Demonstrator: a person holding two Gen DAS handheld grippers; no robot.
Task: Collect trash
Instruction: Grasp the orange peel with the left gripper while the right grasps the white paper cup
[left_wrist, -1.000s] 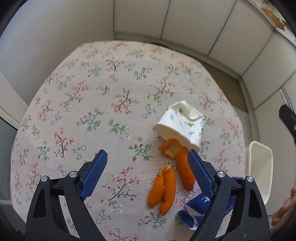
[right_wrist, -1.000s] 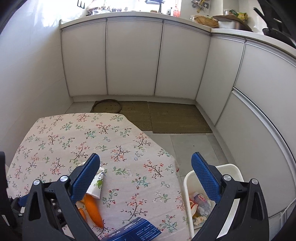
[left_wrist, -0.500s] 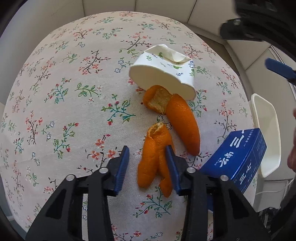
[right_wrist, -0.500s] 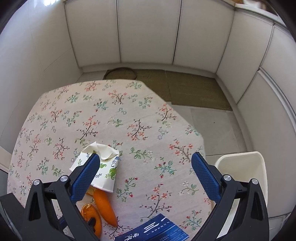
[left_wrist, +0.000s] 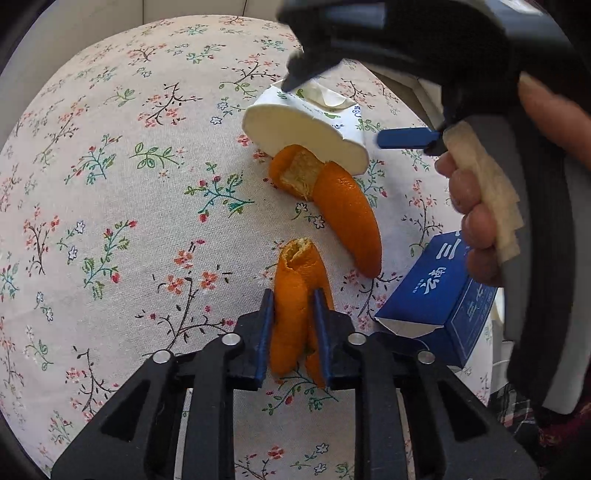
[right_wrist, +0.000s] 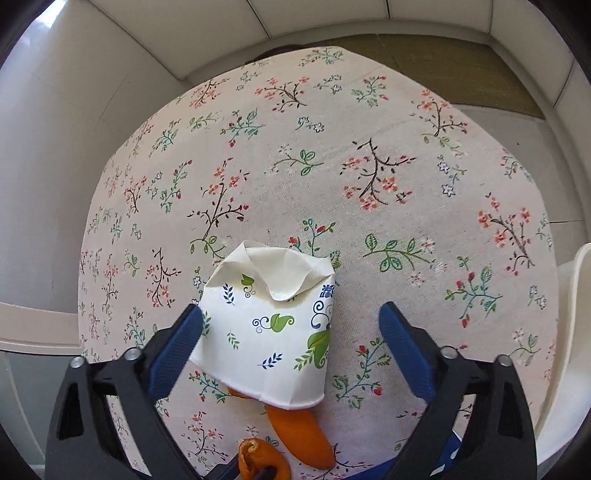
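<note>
On the floral tablecloth (left_wrist: 110, 206) lie two pieces of orange peel, a crumpled paper cup and a blue box. My left gripper (left_wrist: 293, 310) is shut on the near orange peel (left_wrist: 295, 291). The second, longer peel (left_wrist: 343, 210) lies beyond it, its far end under the crushed paper cup (left_wrist: 306, 125). My right gripper (right_wrist: 290, 325) is open and straddles the cup (right_wrist: 269, 332), with the left pad touching the cup's side and the right pad apart from it. The right gripper also shows in the left wrist view (left_wrist: 347, 110), above the cup.
A blue box (left_wrist: 439, 295) lies at the table's right edge, next to the peels. A white bin (right_wrist: 569, 354) stands on the floor beside the table on the right. White cabinets (right_wrist: 332, 14) and a mat are beyond the table.
My left gripper has moved down and closed on the near orange peel. My right gripper has come down around the paper cup, still open.
</note>
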